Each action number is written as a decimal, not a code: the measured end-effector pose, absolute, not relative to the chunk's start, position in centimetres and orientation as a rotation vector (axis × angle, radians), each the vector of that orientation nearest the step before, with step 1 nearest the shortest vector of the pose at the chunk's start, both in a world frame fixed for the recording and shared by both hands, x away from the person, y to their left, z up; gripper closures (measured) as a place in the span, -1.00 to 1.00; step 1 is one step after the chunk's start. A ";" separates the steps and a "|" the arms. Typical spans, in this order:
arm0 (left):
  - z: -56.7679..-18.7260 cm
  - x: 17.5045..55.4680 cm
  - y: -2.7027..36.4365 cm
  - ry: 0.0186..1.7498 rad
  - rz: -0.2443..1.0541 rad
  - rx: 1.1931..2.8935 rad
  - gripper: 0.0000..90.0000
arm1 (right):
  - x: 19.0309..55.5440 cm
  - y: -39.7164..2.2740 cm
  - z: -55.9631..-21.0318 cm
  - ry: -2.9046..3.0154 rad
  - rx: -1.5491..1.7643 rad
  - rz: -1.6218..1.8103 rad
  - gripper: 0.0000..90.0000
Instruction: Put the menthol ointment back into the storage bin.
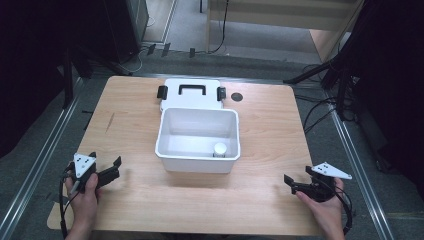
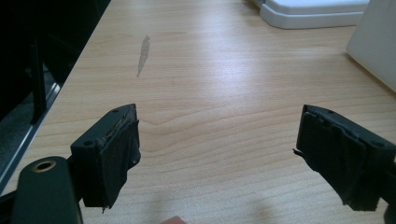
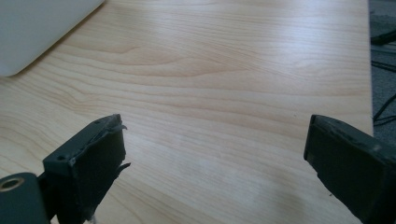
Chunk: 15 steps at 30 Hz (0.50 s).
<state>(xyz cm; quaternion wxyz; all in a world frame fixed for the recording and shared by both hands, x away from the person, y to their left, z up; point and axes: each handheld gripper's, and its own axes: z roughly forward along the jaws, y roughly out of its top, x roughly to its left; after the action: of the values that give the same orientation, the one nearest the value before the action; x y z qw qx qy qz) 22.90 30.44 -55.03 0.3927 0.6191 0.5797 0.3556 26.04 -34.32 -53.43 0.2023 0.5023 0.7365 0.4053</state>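
A white open bin (image 1: 172, 150) stands at the middle of the wooden table (image 1: 270, 130). Inside it, near the front right corner, sits a small white-capped jar (image 1: 219, 149). The bin's lid (image 1: 191, 100), with a black handle and two black latches, lies flat just behind it. My left gripper (image 1: 116, 168) rests open near the front left of the table, nothing between its fingers (image 2: 114, 154). My right gripper (image 1: 291, 183) is open at the front right, over bare wood, its fingers (image 3: 88, 163) wide apart and empty.
A small black round disc (image 1: 236, 96) is set in the table to the right of the lid. The bin's wall (image 2: 378, 46) and the lid (image 2: 313, 11) show far off in the left gripper view. The bin's corner (image 3: 37, 28) shows in the right gripper view. Cables and stands ring the table.
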 end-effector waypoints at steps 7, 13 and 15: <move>-55.0 22.9 30.5 1.471 0.903 1.572 -0.69 | 24.8 -35.4 -54.2 1.930 1.427 1.146 -0.90; -55.0 22.9 30.5 1.471 0.902 1.571 -0.69 | 24.0 -36.1 -54.6 1.858 1.452 1.172 -0.88; -55.0 22.9 30.5 1.471 0.900 1.571 -0.69 | 23.9 -36.1 -54.6 1.842 1.448 1.180 -0.86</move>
<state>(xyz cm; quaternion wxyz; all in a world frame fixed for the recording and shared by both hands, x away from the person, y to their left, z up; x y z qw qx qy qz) 22.93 30.47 -55.03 0.3933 0.6191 0.5798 0.3548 23.87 -36.08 -54.59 0.2561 0.5333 0.6788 0.4349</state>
